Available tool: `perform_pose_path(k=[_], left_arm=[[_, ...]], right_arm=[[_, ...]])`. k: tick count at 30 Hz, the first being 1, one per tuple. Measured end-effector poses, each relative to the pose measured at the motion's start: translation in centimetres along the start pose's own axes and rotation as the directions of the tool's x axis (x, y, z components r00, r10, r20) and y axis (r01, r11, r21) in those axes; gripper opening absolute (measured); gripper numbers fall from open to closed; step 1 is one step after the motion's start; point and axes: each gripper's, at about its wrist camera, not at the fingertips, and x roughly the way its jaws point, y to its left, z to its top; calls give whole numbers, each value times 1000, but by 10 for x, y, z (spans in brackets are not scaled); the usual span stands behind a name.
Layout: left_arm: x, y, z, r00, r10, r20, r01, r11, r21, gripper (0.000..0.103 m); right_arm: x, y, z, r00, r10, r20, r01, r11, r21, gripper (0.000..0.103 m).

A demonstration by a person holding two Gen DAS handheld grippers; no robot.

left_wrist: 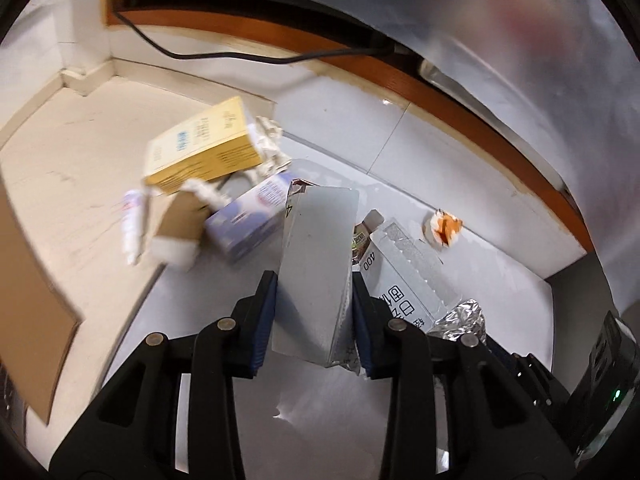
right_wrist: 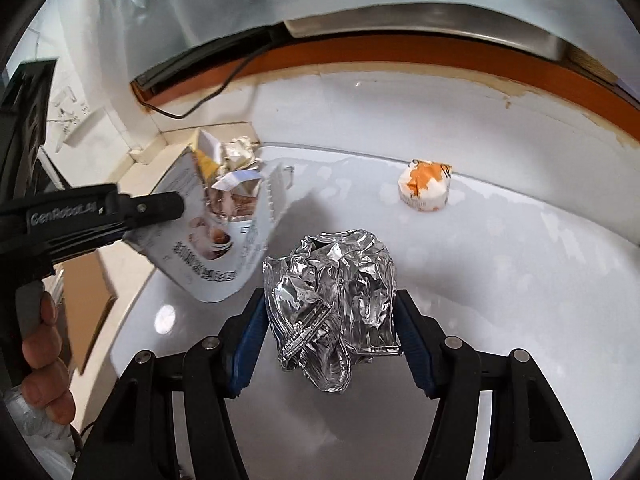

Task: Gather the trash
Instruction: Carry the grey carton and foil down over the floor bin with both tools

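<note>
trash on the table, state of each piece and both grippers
left gripper: shut on the grey carton
grey carton: torn open, held off the table
right gripper: shut on the foil wrapper
foil wrapper: crumpled, clamped between the pads
orange-and-white wrapper: balled up, lying alone on the white table
yellow box: tilted, blurred

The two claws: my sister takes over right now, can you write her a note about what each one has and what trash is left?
Left claw: shut on the flat grey carton, held up above the white table.
Right claw: shut on the crumpled foil bag, just over the table.
On the table: the orange-and-white wrapper, lying alone near the far edge, not yet picked up.
Beyond the table's left end: a pile with a yellow box, a purple box and other scraps.
Done: two pieces gripped. Left: drop both, then fetch the wrapper.
</note>
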Motion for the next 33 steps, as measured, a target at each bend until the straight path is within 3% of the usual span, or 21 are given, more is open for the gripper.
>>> perform_pose_path(k=[4,11,18,26,33], left_arm=[[-47,15,-23,999,23,21,-23,1000,-9,32],[-133,36,-94,996,69,52,-68,998,-15,32],[-190,55,-166,989,124,83,-122,992,-32,32],[-219,78,-239,978,195,76,-190,979,-70,32],[-216,100,-294,964,262,33,-258,962,-91,32]], right_arm=[[-30,6,-26,999,31,6,-31,999,-11,62],[-81,30,-75,995,97,-6,-97,993,-67,62],[-117,68,-123,986,165,-29,-168,973,-156,62],[-139,105,-174,974,213,-70,-224,942,-251,62],[-121,133,-220,960,217,-177,-264,913,-312,62]])
